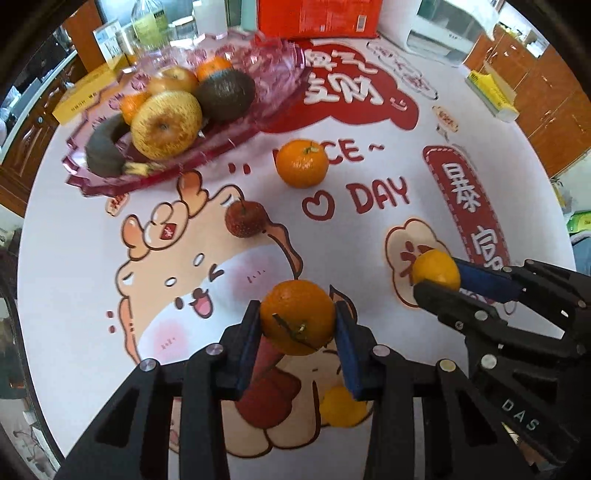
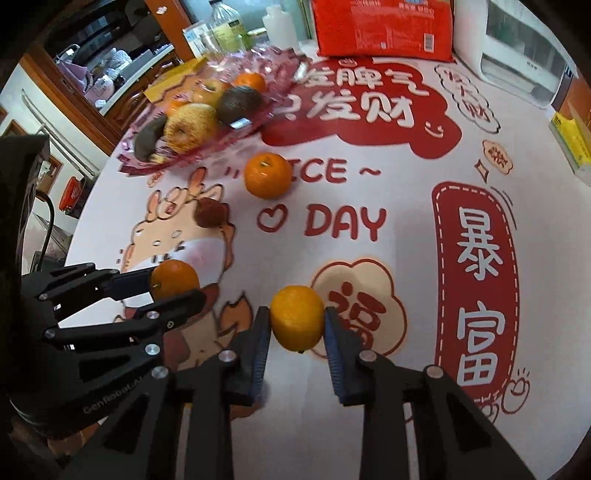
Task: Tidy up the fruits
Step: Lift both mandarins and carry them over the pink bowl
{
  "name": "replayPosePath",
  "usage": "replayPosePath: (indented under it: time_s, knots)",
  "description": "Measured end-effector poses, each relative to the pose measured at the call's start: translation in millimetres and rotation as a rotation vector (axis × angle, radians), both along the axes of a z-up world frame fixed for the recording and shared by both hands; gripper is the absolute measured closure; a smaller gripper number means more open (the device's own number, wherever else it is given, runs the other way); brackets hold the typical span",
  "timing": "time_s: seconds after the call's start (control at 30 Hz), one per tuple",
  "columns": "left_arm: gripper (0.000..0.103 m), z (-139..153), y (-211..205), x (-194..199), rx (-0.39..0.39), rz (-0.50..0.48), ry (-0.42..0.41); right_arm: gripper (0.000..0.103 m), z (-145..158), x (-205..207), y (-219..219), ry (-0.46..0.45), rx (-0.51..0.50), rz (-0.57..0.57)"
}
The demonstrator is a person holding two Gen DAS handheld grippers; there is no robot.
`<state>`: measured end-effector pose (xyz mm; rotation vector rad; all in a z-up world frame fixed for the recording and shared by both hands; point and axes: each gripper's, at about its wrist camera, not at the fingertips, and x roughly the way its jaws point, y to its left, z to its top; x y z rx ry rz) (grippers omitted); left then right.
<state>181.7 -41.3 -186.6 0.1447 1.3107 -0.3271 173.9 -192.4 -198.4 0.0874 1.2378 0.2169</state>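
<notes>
My left gripper (image 1: 297, 323) is shut on an orange tangerine (image 1: 295, 302), lifted above the printed tablecloth. My right gripper (image 2: 297, 325) is shut on a yellow-orange citrus fruit (image 2: 295, 310), also clear of the cloth. Each gripper shows in the other's view with its fruit: the right gripper (image 1: 430, 275) and the left gripper (image 2: 173, 284). A loose tangerine (image 1: 302, 162) (image 2: 267, 175) and a small red fruit (image 1: 245, 218) (image 2: 212, 212) lie on the table. Behind them stands a pink glass tray (image 1: 284, 70) (image 2: 280, 70) holding apples, an avocado, tangerines and a dark banana.
Along the table's back stand a red package (image 1: 317, 14), a white appliance (image 1: 443, 33) and a clear bottle (image 1: 149, 18). A yellow box (image 1: 491, 92) lies at the right edge, another yellow box (image 1: 81, 96) left of the tray. Wooden cabinets surround the round table.
</notes>
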Motion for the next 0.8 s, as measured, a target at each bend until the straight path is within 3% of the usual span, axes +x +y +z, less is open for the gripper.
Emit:
replayPosePath:
  time_s: [0.2, 0.47, 0.8]
  knots:
    - [0.066, 40, 20, -6, -0.026, 0.008, -0.065, 0.074, 40, -11, 16, -0.089, -0.003, 0.008]
    - [0.066, 110, 66, -3, -0.057, 0.054, -0.216, 0.074, 102, -22, 41, -0.226, 0.009, 0.011]
    - [0.066, 214, 124, 16, -0.015, 0.106, -0.493, 0.074, 197, -14, 70, -0.442, 0.022, 0.006]
